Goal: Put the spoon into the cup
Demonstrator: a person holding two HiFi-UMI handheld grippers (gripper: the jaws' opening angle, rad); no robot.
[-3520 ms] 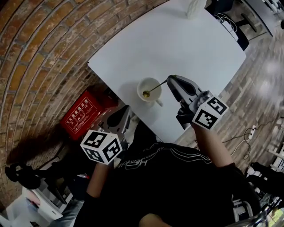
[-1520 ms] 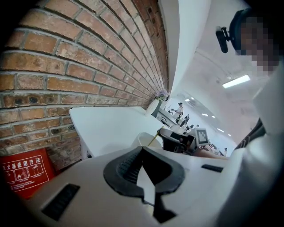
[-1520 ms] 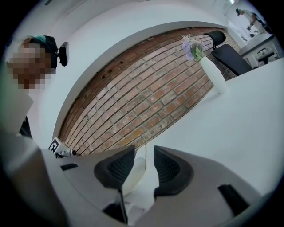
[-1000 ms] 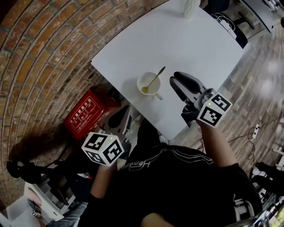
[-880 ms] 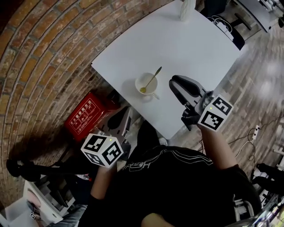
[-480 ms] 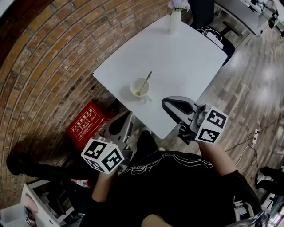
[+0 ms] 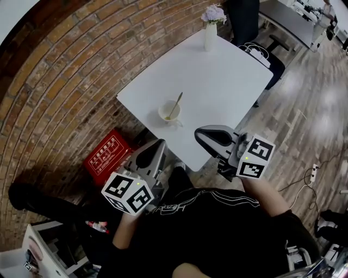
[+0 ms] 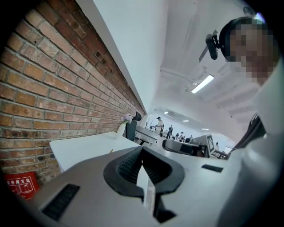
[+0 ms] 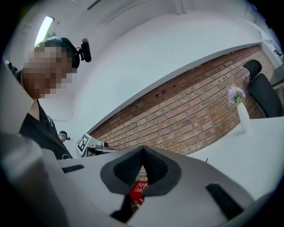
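White tabletop (image 7: 217, 76), square, matte. The right gripper (image 7: 202, 134) has its fingers (image 9: 128, 167) pressed together at the tips, with nothing pinched and nothing touched. It hangs over the near tabletop edge.

The left gripper (image 7: 159, 144) is the same: fingers (image 8: 128, 166) tip to tip and empty. It is off the tabletop, between the near corner and the red box (image 7: 106, 152).

The spoon (image 7: 175, 104) is in the cup (image 7: 168, 113), bowl end down inside and thin handle leaning out over the far rim. The cup sits near the tabletop's brick-side edge, well apart from both grippers.

Hidden or unclear:
- Both gripper views lose the cup behind the gripper's own body.
- Behind the closed tips each gripper leaves a slot. The right one shows a bit of the red box. The left one shows a white sliver and I can't tell what it is.
- The print on the red box is too small to read.
- The chair (image 7: 261, 54) is partly cut off by the far tabletop edge.
- The person's black top fills the bottom of the head view.

Materials and shapes:
- Finger pads are dark and ribbed; the shells are smooth grey plastic.
- The spoon looks gold-toned metal.
- The cup is white and round, with a small handle on its near side.
- A slim white vase (image 7: 210, 37) with pale purple flowers (image 7: 213, 13) stands at the far corner.
- The brick wall (image 7: 65, 81) is rough red-brown with pale mortar lines.
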